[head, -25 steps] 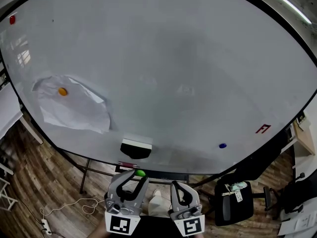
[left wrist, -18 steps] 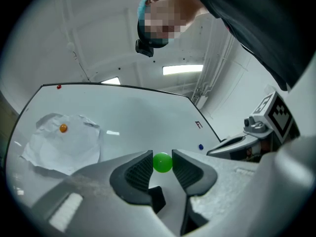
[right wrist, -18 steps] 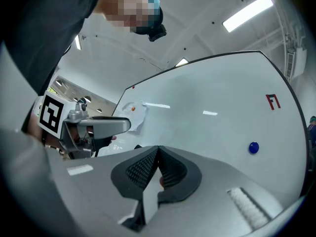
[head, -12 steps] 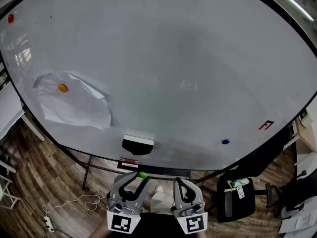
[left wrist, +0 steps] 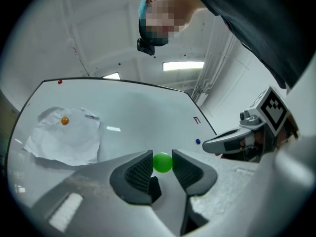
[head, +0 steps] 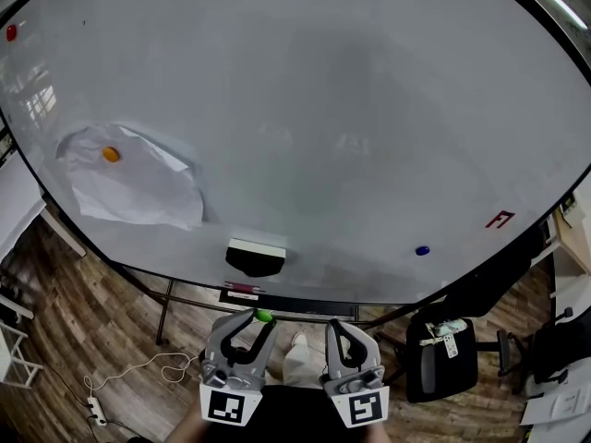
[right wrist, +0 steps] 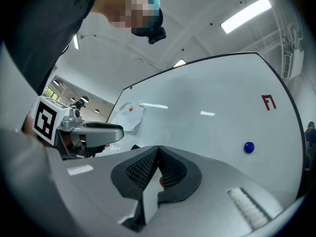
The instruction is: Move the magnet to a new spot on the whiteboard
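Magnet (head: 264, 317), green, pinched in left hand-held gripper (left wrist: 162, 163); right hand-held gripper (right wrist: 158, 165) pressed together.

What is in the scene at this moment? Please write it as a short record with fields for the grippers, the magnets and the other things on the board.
left gripper: shut on green magnet, held low in front of the board
right gripper: shut, empty
orange magnet: on the paper, left side of board
red magnet: top left corner of board
blue magnet: lower right of board
eraser: bottom edge of board, near the middle
task state: green magnet not yet placed on board
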Available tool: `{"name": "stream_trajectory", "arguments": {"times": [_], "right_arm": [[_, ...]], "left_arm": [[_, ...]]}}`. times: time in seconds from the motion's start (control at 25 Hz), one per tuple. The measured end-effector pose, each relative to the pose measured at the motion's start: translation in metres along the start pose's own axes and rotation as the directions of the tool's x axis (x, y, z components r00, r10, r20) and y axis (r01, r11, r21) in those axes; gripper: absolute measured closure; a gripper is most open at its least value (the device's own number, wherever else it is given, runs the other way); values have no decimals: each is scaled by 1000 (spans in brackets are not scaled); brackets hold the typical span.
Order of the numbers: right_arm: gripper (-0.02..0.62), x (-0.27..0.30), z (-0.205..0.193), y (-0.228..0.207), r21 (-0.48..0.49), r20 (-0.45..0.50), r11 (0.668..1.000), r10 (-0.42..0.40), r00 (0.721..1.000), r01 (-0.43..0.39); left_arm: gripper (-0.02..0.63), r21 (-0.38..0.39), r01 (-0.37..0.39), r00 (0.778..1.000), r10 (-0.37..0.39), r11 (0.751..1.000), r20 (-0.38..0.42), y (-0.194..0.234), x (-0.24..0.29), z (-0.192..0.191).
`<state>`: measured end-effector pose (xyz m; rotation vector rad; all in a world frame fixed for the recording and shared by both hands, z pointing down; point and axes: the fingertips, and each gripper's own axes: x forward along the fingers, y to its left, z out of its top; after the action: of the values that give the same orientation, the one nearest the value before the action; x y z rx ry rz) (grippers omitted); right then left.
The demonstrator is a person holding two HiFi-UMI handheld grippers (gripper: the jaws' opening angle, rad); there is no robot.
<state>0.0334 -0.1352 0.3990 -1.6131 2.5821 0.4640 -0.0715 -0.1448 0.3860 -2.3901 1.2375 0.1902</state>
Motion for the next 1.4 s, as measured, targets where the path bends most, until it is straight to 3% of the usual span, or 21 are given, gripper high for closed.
{"name": "stream_trajectory", "arguments": {"times": [0.48,1.08,1.4], "right_arm": [[594,0,-2,-2,6,-4,1000,-3,1000,3],[594,0,-5,-7,-2,-17,1000,-23,1000,23],[594,-2,-7,-6,-1,-28,1000,-28,999,28]], "left_arm": [[476,11,-17,1000,17,1000,9,8,4,6],[476,82,-10,999,6,997,52,28,26,37],[476,110,-72,996,66,991,56,54,47,53]]}}
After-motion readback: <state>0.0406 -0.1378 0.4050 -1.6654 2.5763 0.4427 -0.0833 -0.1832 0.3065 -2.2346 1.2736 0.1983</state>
